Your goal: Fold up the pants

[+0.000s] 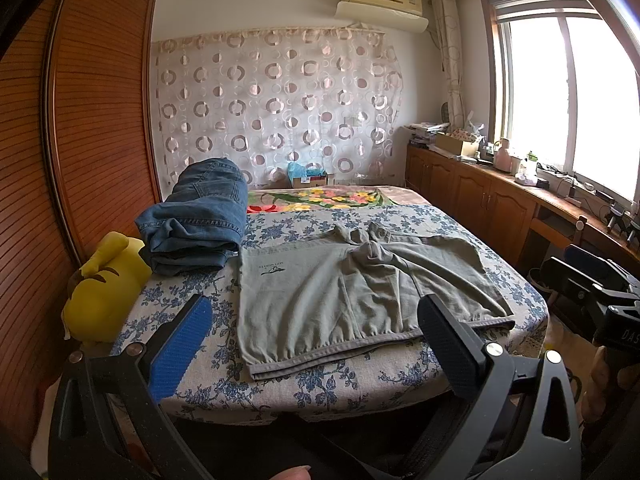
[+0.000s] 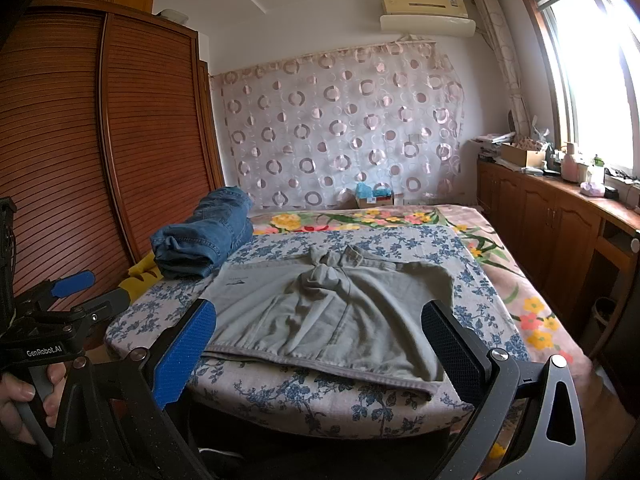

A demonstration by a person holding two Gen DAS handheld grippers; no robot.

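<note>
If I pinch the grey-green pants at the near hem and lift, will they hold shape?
Probably not. The grey-green pants lie thin and wrinkled, so they should droop from the pinch. Their bunched waistband may drag behind. The bedspread might ruck too.

Folded blue jeans [image 1: 198, 216] lie beyond the left finger, beside a yellow plush toy [image 1: 106, 288] left of it. Flowered bedcover [image 1: 320, 368] spreads under both fingers. Wooden wardrobe [image 1: 80, 120] far left; window [image 1: 568, 92], cabinets [image 1: 480, 196] far right; circle-patterned curtain [image 1: 276, 108] and air conditioner [image 1: 382, 2] ahead.
</note>
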